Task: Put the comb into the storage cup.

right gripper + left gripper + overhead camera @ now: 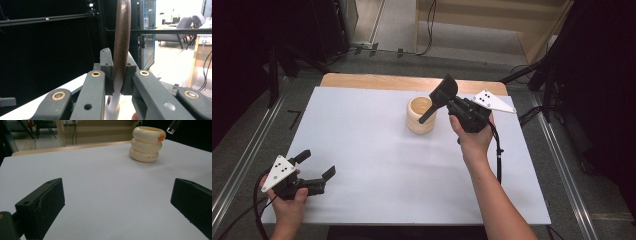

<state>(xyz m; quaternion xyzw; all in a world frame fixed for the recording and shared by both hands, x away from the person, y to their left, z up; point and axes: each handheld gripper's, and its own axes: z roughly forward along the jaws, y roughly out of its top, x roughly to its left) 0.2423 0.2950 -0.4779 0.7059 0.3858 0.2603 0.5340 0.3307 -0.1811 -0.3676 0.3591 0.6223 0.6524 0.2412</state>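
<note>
Nearest the person, at the table's front left corner, the left gripper (319,165) rests low over the white table top (377,165), held in the left hand (289,197). Its jaws stand wide apart with nothing between them; in the left gripper view only bare white surface lies between the two black jaws. A grey three-cornered plate sits on top of it and a cable trails off towards the table's front edge.

Farther in, past an open stretch of white top, the right hand (472,137) holds the right gripper (447,97) raised and tilted towards the back of the table. Its jaws are clamped on a dark flat utensil (438,100), a spatula or scoop by the look of it. In the right gripper view (118,72) the pads press on both sides of the utensil's brown, edge-on shaft (122,42), which rises straight up between them. In the high view the utensil's broad end points up and back, while its thin handle slants down to the wooden cup (421,115).

The cup, a cream-coloured ribbed holder (147,143), stands upright near the table's middle back, just left of the right gripper. The handle's tip is at the cup's rim; whether it touches cannot be told. Nothing stands between the left gripper and the cup.

Beyond the table's wooden back edge (377,80) lie floor cables and dark stands.
</note>
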